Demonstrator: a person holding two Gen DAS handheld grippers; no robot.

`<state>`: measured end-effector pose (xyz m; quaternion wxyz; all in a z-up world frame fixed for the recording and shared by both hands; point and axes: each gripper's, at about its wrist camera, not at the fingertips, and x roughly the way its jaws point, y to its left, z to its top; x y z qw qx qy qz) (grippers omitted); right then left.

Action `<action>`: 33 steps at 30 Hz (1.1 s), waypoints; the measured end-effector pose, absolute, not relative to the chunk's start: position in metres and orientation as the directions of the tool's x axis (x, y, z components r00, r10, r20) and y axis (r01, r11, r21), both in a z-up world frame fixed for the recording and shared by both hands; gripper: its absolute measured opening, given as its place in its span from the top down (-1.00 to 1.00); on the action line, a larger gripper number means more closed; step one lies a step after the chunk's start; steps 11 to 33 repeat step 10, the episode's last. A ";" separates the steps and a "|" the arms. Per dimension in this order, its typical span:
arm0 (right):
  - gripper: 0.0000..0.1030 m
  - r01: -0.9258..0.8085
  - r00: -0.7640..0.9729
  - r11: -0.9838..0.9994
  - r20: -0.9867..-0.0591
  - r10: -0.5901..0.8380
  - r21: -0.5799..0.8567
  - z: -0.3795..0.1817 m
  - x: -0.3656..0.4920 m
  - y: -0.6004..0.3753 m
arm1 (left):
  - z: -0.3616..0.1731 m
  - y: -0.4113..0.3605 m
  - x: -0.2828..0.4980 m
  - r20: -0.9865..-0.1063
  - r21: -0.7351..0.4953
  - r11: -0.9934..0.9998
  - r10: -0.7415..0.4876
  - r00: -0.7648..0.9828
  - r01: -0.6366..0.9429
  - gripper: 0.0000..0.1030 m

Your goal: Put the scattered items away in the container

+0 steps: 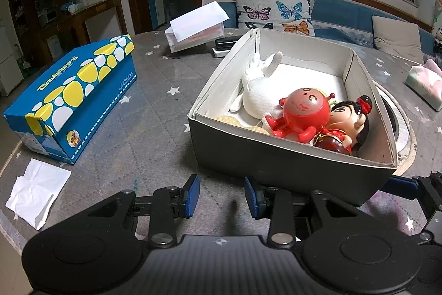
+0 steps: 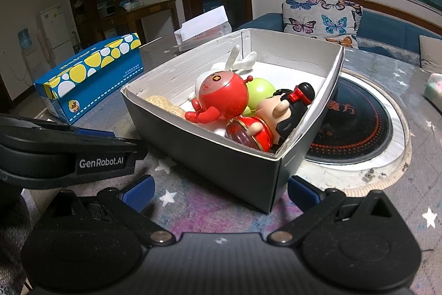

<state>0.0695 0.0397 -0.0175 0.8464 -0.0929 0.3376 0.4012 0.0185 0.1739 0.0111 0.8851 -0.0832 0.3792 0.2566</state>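
The tabletop [image 1: 154,112], under a star-print cover, carries everything ahead of both sets of jaws. Largest on it is the cardboard box [image 2: 221,165], the container, standing just beyond the right gripper [image 2: 219,192], whose jaws are spread wide and hold nothing, one box corner between them. The left gripper [image 1: 221,195] sits before the box's near wall, jaws partly open and empty.

The task looks nearly done: inside the box lie a white plush rabbit [image 1: 258,90], a red round-headed toy [image 2: 221,98], a doll in red dress [image 2: 279,118], a green ball [image 2: 261,91] and some pale biscuit-like pieces [image 2: 163,104]. Left outside, to the left of the left jaws, are a blue tissue box [image 1: 74,98] and a crumpled tissue [image 1: 37,192]; whether they belong inside is unclear.

"GenRobot.AI" reads on the left gripper's side; the tissue box lettering is too distorted to read.
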 end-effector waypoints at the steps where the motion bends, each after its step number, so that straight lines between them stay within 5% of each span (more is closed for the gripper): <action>1: -1.00 -0.742 0.450 0.661 -0.646 0.616 0.113 -0.018 0.069 0.040 | 0.011 0.174 0.018 -0.713 0.045 0.856 0.389 0.583 -0.516 0.25; 33: -1.00 -0.742 0.449 0.661 -0.645 0.618 0.116 -0.018 0.070 0.040 | 0.013 0.172 0.017 -0.690 0.059 0.857 0.405 0.599 -0.512 0.27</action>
